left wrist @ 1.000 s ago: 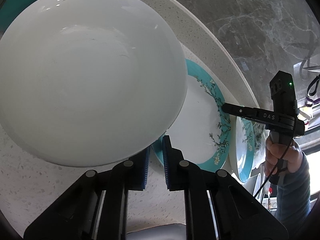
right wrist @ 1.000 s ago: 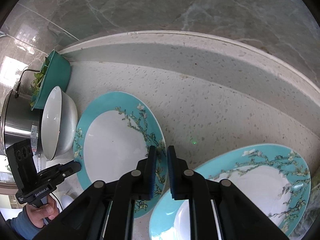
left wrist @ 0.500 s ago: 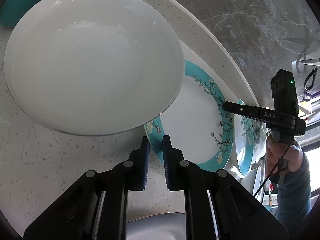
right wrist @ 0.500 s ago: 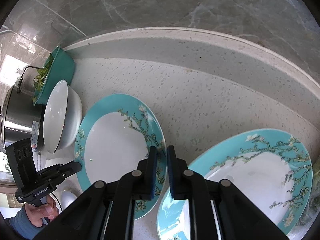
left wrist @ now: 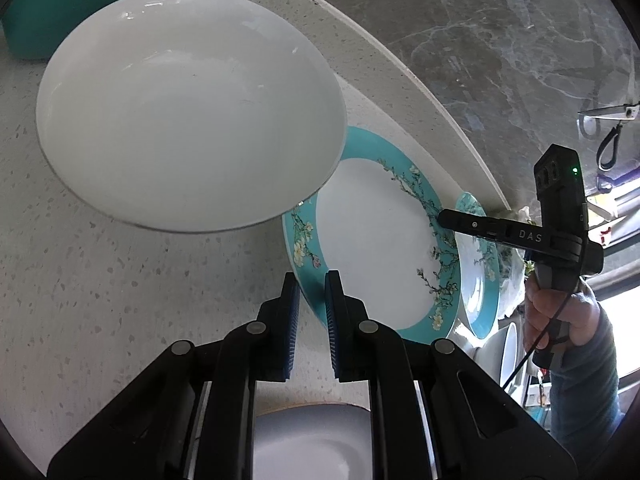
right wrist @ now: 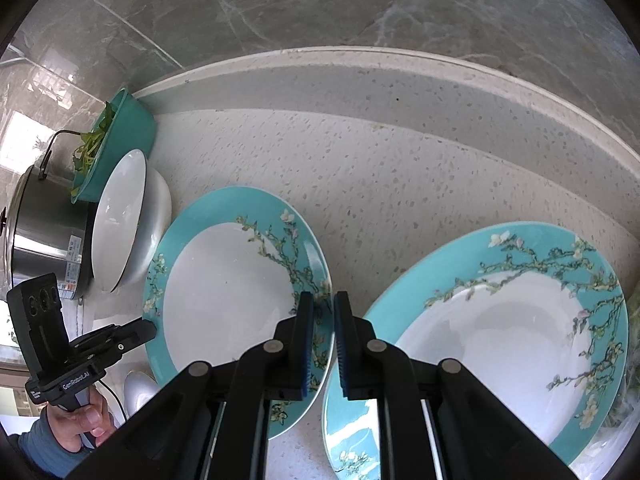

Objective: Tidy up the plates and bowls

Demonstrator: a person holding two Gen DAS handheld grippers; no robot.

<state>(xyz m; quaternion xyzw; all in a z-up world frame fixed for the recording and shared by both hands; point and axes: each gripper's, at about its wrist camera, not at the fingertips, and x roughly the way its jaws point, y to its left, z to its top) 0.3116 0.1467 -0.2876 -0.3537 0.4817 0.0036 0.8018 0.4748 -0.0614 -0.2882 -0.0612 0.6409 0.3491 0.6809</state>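
Observation:
A large white bowl (left wrist: 188, 128) (right wrist: 120, 220) sits on the speckled counter. Beside it lies a teal-rimmed plate with a blossom branch pattern (left wrist: 376, 240) (right wrist: 236, 300). A second matching plate (right wrist: 500, 340) (left wrist: 478, 268) lies to the right. My left gripper (left wrist: 311, 284) is nearly shut and empty, hovering over the near-left rim of the first plate, just below the bowl. My right gripper (right wrist: 320, 304) is nearly shut and empty, over the right rim of the first plate, between the two plates; it also shows in the left wrist view (left wrist: 444, 216).
A teal basin with green vegetables (right wrist: 116, 144) (left wrist: 52, 4) and a steel pot (right wrist: 44, 232) stand left of the bowl by the marble wall. A raised counter ledge (right wrist: 400, 80) runs behind. A white dish (left wrist: 312, 440) lies under my left gripper. More white dishes (left wrist: 508, 352) stand at the right.
My left gripper has drawn back from the white bowl, which now rests lower and farther away. My right gripper has moved closer over the plates.

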